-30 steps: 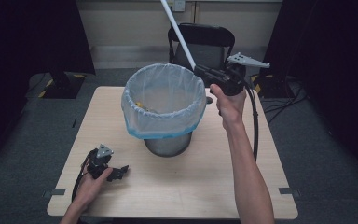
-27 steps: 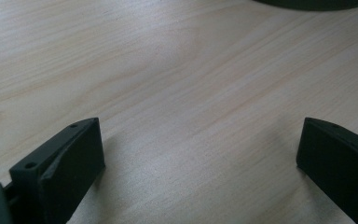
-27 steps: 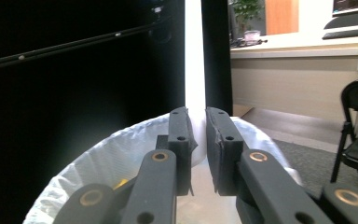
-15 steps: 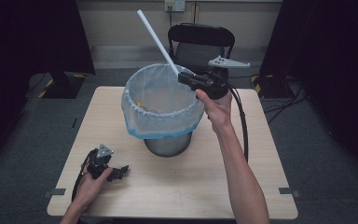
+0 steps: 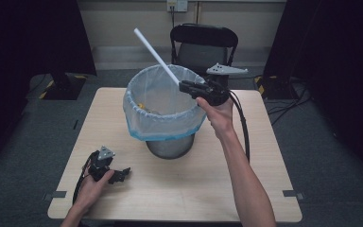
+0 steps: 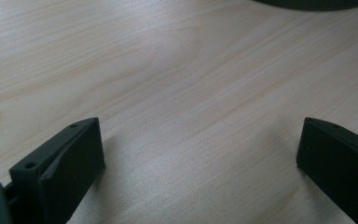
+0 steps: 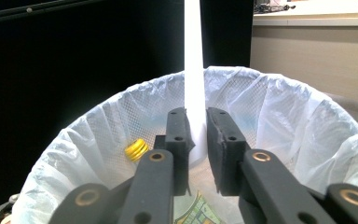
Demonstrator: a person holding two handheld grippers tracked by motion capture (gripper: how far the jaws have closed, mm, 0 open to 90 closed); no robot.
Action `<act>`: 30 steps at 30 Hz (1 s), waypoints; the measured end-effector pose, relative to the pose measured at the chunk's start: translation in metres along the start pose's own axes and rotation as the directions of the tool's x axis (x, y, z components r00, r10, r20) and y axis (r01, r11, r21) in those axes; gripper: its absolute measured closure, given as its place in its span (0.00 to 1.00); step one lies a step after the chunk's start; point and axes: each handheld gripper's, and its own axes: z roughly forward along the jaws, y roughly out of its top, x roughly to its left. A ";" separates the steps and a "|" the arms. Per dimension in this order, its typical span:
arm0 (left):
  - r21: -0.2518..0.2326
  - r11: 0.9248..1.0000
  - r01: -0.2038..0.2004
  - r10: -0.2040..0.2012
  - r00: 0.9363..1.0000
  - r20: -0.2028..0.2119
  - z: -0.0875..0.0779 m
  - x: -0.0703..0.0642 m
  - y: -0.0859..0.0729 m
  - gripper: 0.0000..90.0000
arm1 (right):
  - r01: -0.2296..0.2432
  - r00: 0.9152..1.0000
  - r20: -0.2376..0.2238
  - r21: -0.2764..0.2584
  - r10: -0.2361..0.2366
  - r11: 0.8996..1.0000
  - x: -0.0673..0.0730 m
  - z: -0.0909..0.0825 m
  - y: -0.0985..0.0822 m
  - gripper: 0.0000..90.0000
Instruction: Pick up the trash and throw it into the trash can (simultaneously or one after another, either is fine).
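A long white tube (image 5: pixel 156 56) slants up and to the left over a metal bin lined with a pale plastic bag (image 5: pixel 137 124). My right gripper (image 5: pixel 182 85) hangs over the bin's right rim. Its jaws have just been opening a little, but both pads still touch the tube (image 7: pixel 195 70), which stands between the fingers (image 7: pixel 177 135). Inside the bag lie a yellow cap (image 7: pixel 136 149) and some printed wrapper. My left gripper (image 5: pixel 123 174) rests on the table's near left, jaws wide apart over bare wood (image 6: pixel 200 154).
The bin stands in the middle of a light wooden table (image 5: pixel 264 142). A black chair (image 5: pixel 203 45) sits behind the table's far edge. Dark floor and black curtains surround the table. The right gripper's cable (image 5: pixel 243 127) hangs beside the forearm.
My right hand has moved left and slightly down, from beside the bin to over its rim. The tube now leans further left. The left hand has stayed put.
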 end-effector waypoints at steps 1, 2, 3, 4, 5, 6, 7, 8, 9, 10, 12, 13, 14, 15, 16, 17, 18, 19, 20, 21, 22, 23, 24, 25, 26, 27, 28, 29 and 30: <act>0.000 1.000 0.000 0.000 1.000 0.000 0.000 0.000 0.000 0.00 | -0.001 1.000 0.006 -0.002 0.001 1.000 0.000 0.000 -0.001 0.75; 0.000 1.000 0.000 0.000 1.000 0.000 0.000 0.000 0.000 0.00 | 0.000 1.000 0.013 -0.001 0.000 1.000 -0.001 0.001 -0.001 0.69; 0.000 1.000 0.000 0.000 1.000 0.000 0.000 0.000 0.000 0.00 | -0.004 1.000 0.017 0.003 0.004 1.000 -0.001 0.001 -0.001 0.65; 0.000 1.000 0.000 0.000 1.000 -0.001 0.000 0.000 0.000 0.00 | -0.005 1.000 0.025 0.004 0.005 1.000 -0.001 0.002 -0.001 0.61; 0.000 1.000 0.000 0.000 1.000 0.000 0.000 0.000 0.000 0.00 | -0.002 1.000 0.031 0.008 0.002 1.000 -0.001 0.003 -0.001 0.57; 0.000 1.000 0.000 0.000 1.000 0.000 0.000 0.000 0.000 0.00 | 0.000 0.999 0.034 0.008 0.000 1.000 -0.001 0.003 -0.001 0.54; 0.000 1.000 0.000 0.000 1.000 0.000 0.000 0.000 0.000 0.00 | 0.001 0.999 0.046 0.010 -0.002 1.000 -0.001 0.004 -0.001 0.48; 0.000 1.000 0.000 0.000 1.000 0.000 0.000 0.000 0.000 0.00 | 0.000 0.998 0.055 0.012 -0.001 1.000 -0.001 0.004 0.000 0.44; 0.000 1.000 0.000 0.000 1.000 0.000 0.000 0.000 0.000 0.00 | -0.008 0.998 0.057 0.011 0.007 1.000 -0.002 0.004 0.000 0.42; 0.000 1.000 0.000 0.000 1.000 0.000 0.000 0.000 0.000 0.00 | -0.009 0.998 0.061 0.008 0.008 1.000 -0.002 0.004 0.001 0.38; 0.000 1.000 0.000 0.000 1.000 0.000 0.000 0.000 0.000 0.00 | -0.011 0.998 0.066 0.005 0.011 1.000 -0.002 0.004 0.002 0.33; 0.000 1.000 0.000 0.000 1.000 0.000 0.000 0.000 0.000 0.00 | -0.008 0.998 0.067 0.008 0.008 1.000 -0.002 0.004 0.003 0.30; 0.000 1.000 0.000 0.000 1.000 0.000 0.000 0.000 0.000 0.00 | -0.004 0.998 0.071 0.009 0.004 1.000 -0.002 0.005 0.003 0.28; 0.000 1.000 0.000 0.000 1.000 0.000 0.000 0.000 0.000 0.00 | -0.004 0.998 0.068 0.009 0.003 1.000 -0.002 0.005 0.004 0.26; 0.000 1.000 0.000 0.000 1.000 0.000 0.000 0.000 0.000 0.00 | -0.005 0.998 0.065 0.011 0.004 1.000 -0.002 0.005 0.004 0.24; 0.000 1.000 0.000 0.000 1.000 0.000 0.000 0.000 0.000 0.00 | -0.004 0.998 0.067 0.013 0.003 1.000 -0.002 0.005 0.004 0.22; 0.000 1.000 0.000 0.000 1.000 0.000 0.000 0.000 0.000 0.00 | -0.007 0.998 0.066 0.015 0.006 1.000 -0.002 0.006 0.004 0.21; 0.000 1.000 0.000 0.000 1.000 0.000 0.000 0.000 0.000 0.00 | -0.009 0.998 0.064 0.017 0.008 1.000 -0.003 0.005 0.005 0.20; 0.000 1.000 0.000 0.000 1.000 -0.001 0.000 0.000 0.000 0.00 | -0.007 0.998 0.066 0.017 0.006 1.000 -0.003 0.005 0.006 0.19; -0.001 1.000 0.002 -0.002 1.000 0.000 0.000 0.000 0.000 0.00 | -0.008 0.998 0.068 0.017 0.007 1.000 -0.003 0.005 0.006 0.18; -0.003 1.000 0.003 -0.003 1.000 -0.001 0.000 -0.001 0.000 0.00 | -0.011 0.997 0.074 0.021 0.009 1.000 -0.003 0.004 0.007 0.16; -0.005 1.000 0.007 -0.007 1.000 -0.001 0.000 -0.001 0.000 0.00 | -0.003 0.997 0.082 0.024 0.001 1.000 -0.003 0.003 0.008 0.16; -0.005 1.000 0.008 -0.008 1.000 0.000 0.000 -0.001 0.000 0.00 | -0.002 0.997 0.083 0.021 0.001 1.000 -0.003 0.002 0.010 0.16; -0.005 1.000 0.007 -0.007 1.000 0.000 0.000 -0.001 0.000 0.00 | -0.004 0.996 0.086 0.018 0.003 1.000 -0.004 0.002 0.011 0.16; -0.005 1.000 0.007 -0.007 1.000 -0.001 0.000 -0.001 0.000 0.00 | -0.006 0.996 0.087 0.014 0.005 1.000 -0.003 0.001 0.012 0.15; -0.005 1.000 0.007 -0.007 1.000 0.000 0.000 -0.001 0.000 0.00 | 0.001 0.996 0.086 0.012 -0.002 1.000 -0.004 0.000 0.013 0.15; -0.004 1.000 0.007 -0.007 1.000 0.000 0.000 -0.001 0.000 0.00 | 0.000 0.996 0.090 0.009 -0.001 1.000 -0.004 -0.001 0.013 0.15; -0.004 1.000 0.007 -0.007 1.000 0.000 0.000 -0.001 0.000 0.00 | 0.001 0.996 0.093 0.008 -0.002 1.000 -0.004 -0.002 0.013 0.15; -0.004 1.000 0.007 -0.007 1.000 0.000 0.000 -0.001 0.000 0.00 | -0.002 0.995 0.097 0.009 0.001 1.000 -0.005 -0.003 0.013 0.15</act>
